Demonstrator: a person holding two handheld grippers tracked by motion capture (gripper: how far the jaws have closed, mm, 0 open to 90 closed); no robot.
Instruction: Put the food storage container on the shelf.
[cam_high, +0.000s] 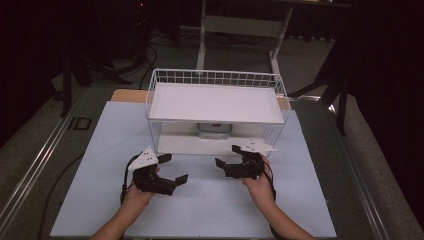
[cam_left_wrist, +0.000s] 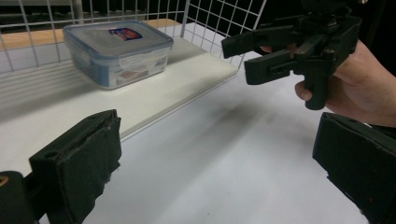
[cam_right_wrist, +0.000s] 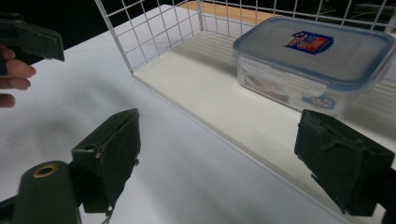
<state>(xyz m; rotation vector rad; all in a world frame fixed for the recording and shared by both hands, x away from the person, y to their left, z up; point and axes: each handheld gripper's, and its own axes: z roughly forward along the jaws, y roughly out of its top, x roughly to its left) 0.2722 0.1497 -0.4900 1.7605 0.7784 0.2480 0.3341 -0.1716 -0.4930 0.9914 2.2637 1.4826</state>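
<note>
clear plastic box label reads from right claw view.

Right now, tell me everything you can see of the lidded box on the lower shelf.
The box is a rectangular clear-plastic container with rounded corners, closed by a clear lid with a blue rim and a red-and-blue label on top. Something reddish shows inside, too unclear to name. It sits flat and upright on the white lower shelf of the wire rack. Nothing else touches it.

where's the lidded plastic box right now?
The plastic box sits on the lower shelf of the white wire rack, about mid-width, beyond both open grippers; neither touches it.
</note>
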